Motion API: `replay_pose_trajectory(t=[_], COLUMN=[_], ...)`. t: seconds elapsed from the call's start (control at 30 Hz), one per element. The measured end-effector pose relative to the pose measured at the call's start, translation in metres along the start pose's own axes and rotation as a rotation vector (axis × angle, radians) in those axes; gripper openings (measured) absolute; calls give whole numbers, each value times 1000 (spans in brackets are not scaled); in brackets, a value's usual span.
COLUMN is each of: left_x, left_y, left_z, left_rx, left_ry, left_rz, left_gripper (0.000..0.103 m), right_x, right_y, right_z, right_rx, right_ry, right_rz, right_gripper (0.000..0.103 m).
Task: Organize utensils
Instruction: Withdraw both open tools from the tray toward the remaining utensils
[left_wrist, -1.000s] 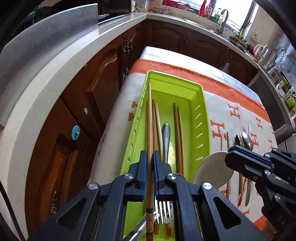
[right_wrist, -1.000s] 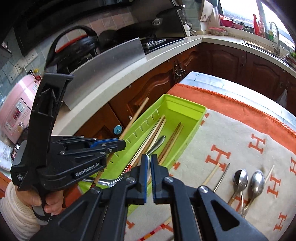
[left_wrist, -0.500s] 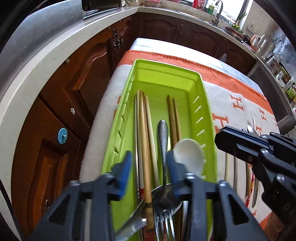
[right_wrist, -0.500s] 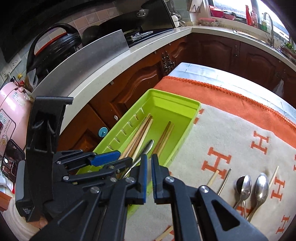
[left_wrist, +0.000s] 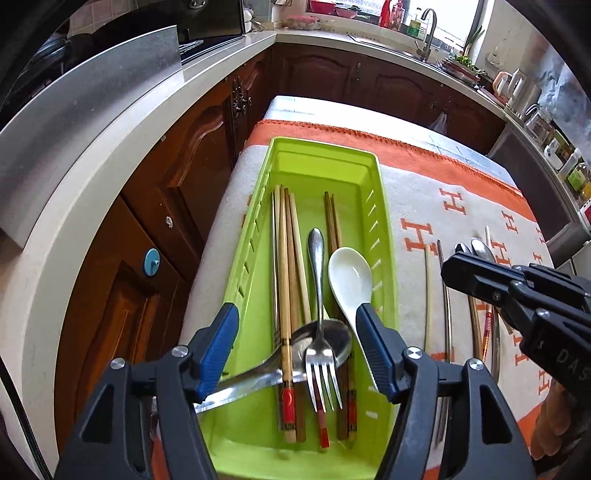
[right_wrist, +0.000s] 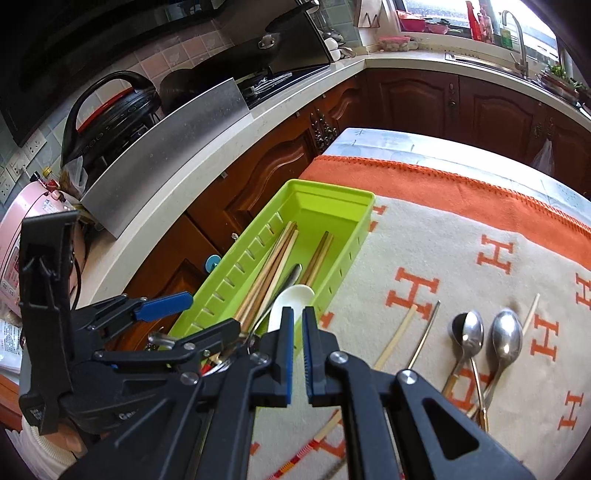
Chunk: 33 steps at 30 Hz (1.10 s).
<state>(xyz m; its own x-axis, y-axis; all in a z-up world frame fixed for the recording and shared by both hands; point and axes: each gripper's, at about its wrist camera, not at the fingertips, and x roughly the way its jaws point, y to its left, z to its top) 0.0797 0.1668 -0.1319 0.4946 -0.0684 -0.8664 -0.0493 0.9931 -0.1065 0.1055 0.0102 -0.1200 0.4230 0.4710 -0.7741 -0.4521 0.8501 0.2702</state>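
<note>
In my left wrist view, my left hand-held gripper (left_wrist: 295, 350) fills the bottom of the frame, released and with its jaws opening wide. Its blue-padded fingers (left_wrist: 218, 347) straddle the near end of the green tray (left_wrist: 386, 236) and grasp nothing; I cannot tell whether they brush the tray walls. The tray runs from the lower middle up to the centre of the frame, lying on the orange-and-cream blanket (left_wrist: 461, 221) that covers the surface.

Inside the tray, a bundle of pale wooden chopsticks (left_wrist: 284, 258) lies lengthwise along the left side. A darker pair of chopsticks (left_wrist: 331, 218) lies to its right. A metal fork (left_wrist: 320, 332) rests in the middle, tines toward the bottom of the frame. A white ceramic spoon (left_wrist: 349, 277) sits just right of the fork. A large metal spoon (left_wrist: 314, 343) lies slantwise under the fork, its handle reaching toward the lower left over the tray's edge.

In my right wrist view, my right hand-held gripper (right_wrist: 298, 354) sits at the bottom centre, clenched with only a sliver between its pads, and it is empty. At the right of that frame, two metal spoons (right_wrist: 487, 339) and several loose chopsticks (right_wrist: 399, 336) lie on the blanket, well apart from the tray.
</note>
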Motion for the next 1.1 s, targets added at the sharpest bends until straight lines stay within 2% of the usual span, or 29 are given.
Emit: replay_pose_trajectory(t=[0.27, 0.4, 0.63, 0.9, 0.93, 1.0, 1.1], left_x=[-30, -40, -50, -35, -31, -26, -15], left_y=[10, 28, 51, 67, 70, 76, 84], left_z=[-24, -35, -49, -56, -56, -54, -50], left_rx=[-31, -91, -184, -254, -268, -291, -335], left_ry=[-12, -4, 18, 29, 26, 19, 13], left_rz=[-34, -85, -119, -60, -52, -41, -37], left_gripper=[64, 64, 64, 64, 63, 51, 42], right_x=[-15, -23, -35, -44, -45, -46, -47], right_y=[-4, -10, -25, -37, -37, -39, -40], right_z=[-28, -42, -60, -77, -78, -80, -82], right_rx=[-9, 7, 55, 90, 91, 94, 102], right_ry=[9, 9, -1, -9, -10, -10, -15], right_rz=[-37, -44, -41, -34, -35, -38, -37], right_gripper=[5, 5, 4, 4, 5, 4, 4])
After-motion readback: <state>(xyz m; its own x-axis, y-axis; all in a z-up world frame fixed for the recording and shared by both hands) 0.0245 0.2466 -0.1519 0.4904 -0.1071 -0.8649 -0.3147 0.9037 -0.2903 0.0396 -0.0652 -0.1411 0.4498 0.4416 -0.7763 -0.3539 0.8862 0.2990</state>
